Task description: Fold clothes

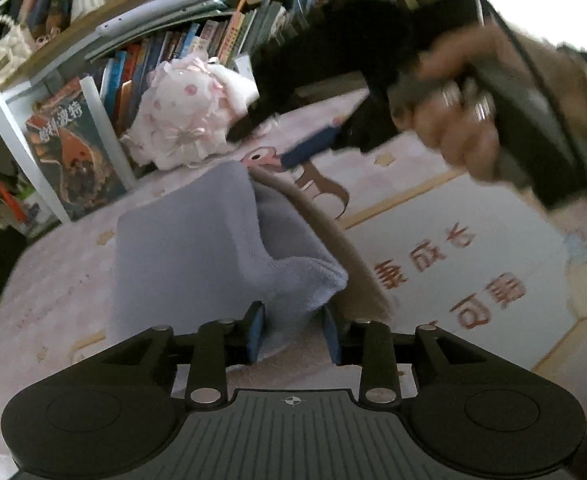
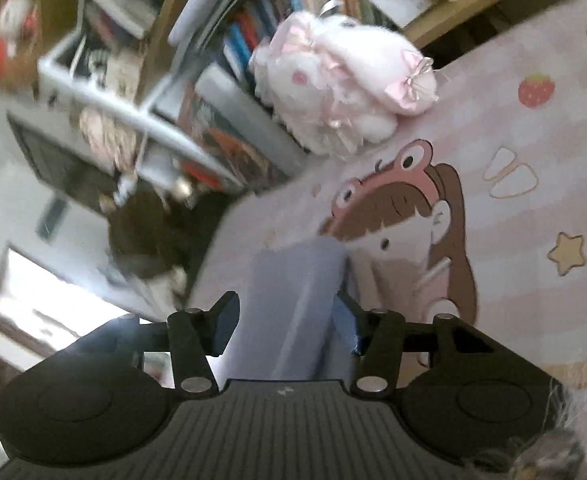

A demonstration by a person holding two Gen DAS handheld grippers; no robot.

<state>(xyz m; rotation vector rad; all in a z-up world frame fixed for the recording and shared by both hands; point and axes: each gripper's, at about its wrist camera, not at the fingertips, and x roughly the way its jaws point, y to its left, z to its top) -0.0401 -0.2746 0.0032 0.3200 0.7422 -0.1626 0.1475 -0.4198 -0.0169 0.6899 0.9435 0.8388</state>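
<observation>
The cloth (image 1: pixel 197 248), a blue-grey fleecy piece, was seen lifted above the pink printed bedspread (image 1: pixel 473 288), held at two places. The left gripper (image 1: pixel 293 330) was partly closed, a fold of the cloth pinched between its blue pads (image 1: pixel 256 334); from there the fabric ran away toward the bookshelf (image 1: pixel 181 44), its long axis lying along the fingers. The right gripper (image 2: pixel 286 326) was likewise partly closed, with the cloth gripped between its jaws and stretched forward as a narrow band (image 2: pixel 293 292) toward the bedspread's near corner. In the left view the right hand (image 1: pixel 473 112) and its gripper were seen blurred above the bedspread, beyond the cloth. The bedspread's edge was met just left of the cloth in the right view, where the surface dropped off to a dark, blurred floor area. To the right of the cloth, the printed bedspread lay flat and open. Beyond the cloth, a pink plush toy (image 2: pixel 345 84) rested against the bookshelf at the bedspread's far edge, well apart from the cloth.
</observation>
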